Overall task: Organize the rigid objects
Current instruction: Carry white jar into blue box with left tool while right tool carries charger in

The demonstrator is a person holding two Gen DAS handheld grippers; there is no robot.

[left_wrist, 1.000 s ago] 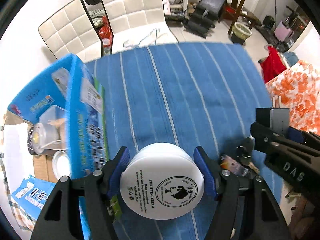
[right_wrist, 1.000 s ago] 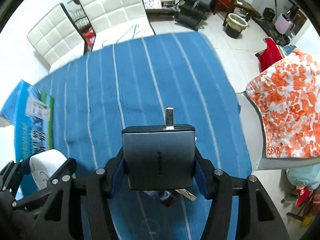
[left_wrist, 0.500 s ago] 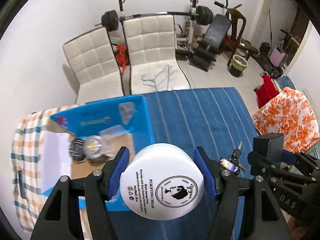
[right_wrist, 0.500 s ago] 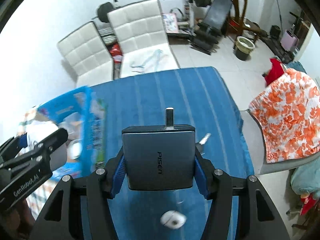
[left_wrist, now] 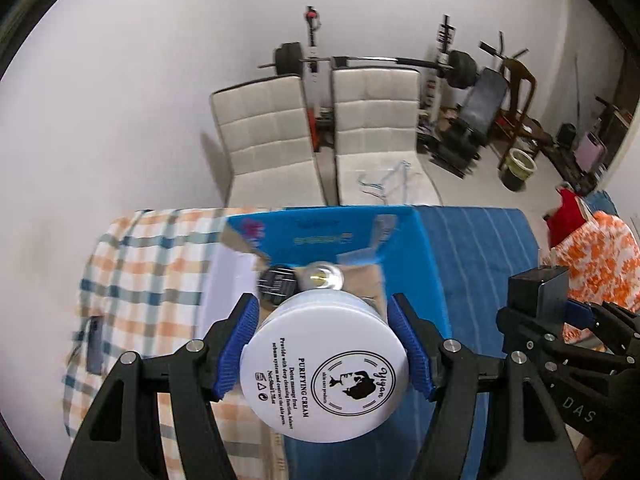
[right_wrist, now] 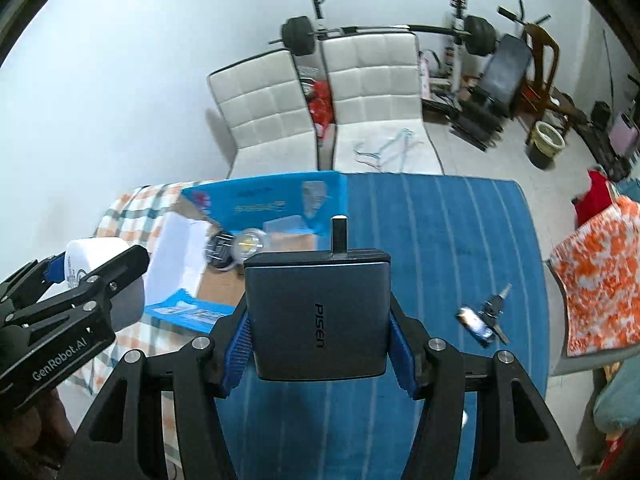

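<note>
Blue-striped table (right_wrist: 460, 216) below — cream jar (left_wrist: 325, 368) and charger (right_wrist: 318, 312) gripped.

My left gripper (left_wrist: 325, 354) sits low in the middle of its frame with the cream jar (left_wrist: 325, 376) between its fingers. Above the jar the open box (left_wrist: 404, 240) rests on the table (left_wrist: 480, 248), a tin (left_wrist: 322, 276) and a dark puck (left_wrist: 276, 282) inside it. My right gripper (right_wrist: 320, 334) holds the charger (right_wrist: 318, 312) at lower centre. Keys (right_wrist: 486, 314) lie on the table to its right. Two chairs (right_wrist: 320, 116) stand behind the table, a barbell (right_wrist: 384, 32) behind them.
</note>
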